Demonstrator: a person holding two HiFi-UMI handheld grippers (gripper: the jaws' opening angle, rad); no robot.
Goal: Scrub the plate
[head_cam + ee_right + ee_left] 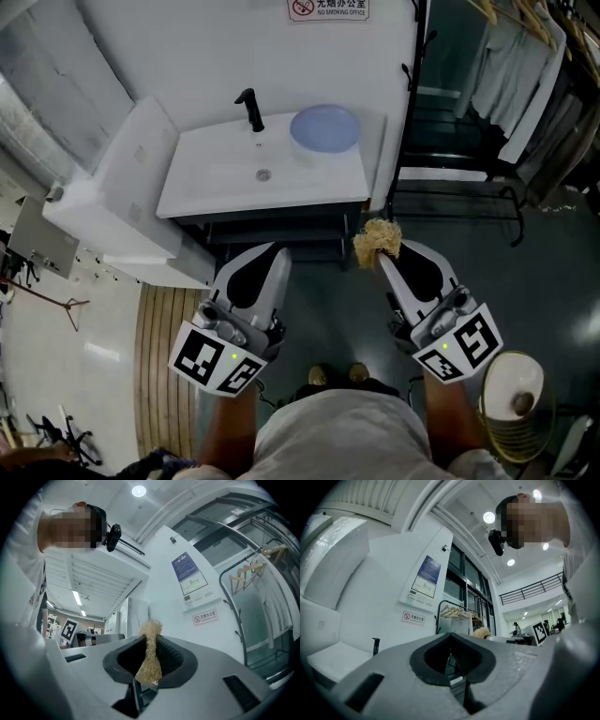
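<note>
White vanity sink (216, 187) stood against the wall, with both grippers held well short of it. Left gripper (451, 633) was clenched on nothing, jaws tip to tip. Right gripper (150, 637) was clamped on a tan fibrous scrubber (377, 241). Its tuft poked past the tips and its lower end was buried between the pads. Blue plate (325, 127) sat on the sink's back right corner near the black faucet (250, 110), well apart from both grippers. Neither gripper view caught the plate, only wall, signs and a clothes rack (455, 613). Plate's surface was too small to judge.
</note>
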